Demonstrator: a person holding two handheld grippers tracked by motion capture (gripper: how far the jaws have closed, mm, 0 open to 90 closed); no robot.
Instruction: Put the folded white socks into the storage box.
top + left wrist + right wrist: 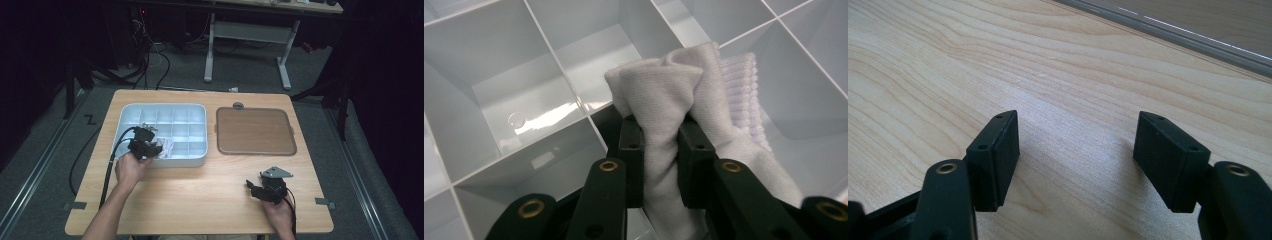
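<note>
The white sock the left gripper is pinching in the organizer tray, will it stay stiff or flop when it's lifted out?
Probably floppy: the white sock bunches into soft folds where the left gripper is shut on it. It looks light, thin knit with a ribbed cuff. Loose ends may drag across the divider walls of the white tray, so it could snag rather than slip.

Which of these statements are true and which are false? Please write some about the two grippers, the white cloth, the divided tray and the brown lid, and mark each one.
1. The left gripper is shut on the white cloth. True.
2. The right gripper holds the brown lid. False: its fingers are apart over bare wooden table.
3. The white divided tray lies left of the brown lid in the high view. True.
4. The cloth lies on the brown lid. False: it is at the tray's near compartments.
5. Both grippers are over the tray. False: only the left gripper is; the right is near the table's front edge.
</note>
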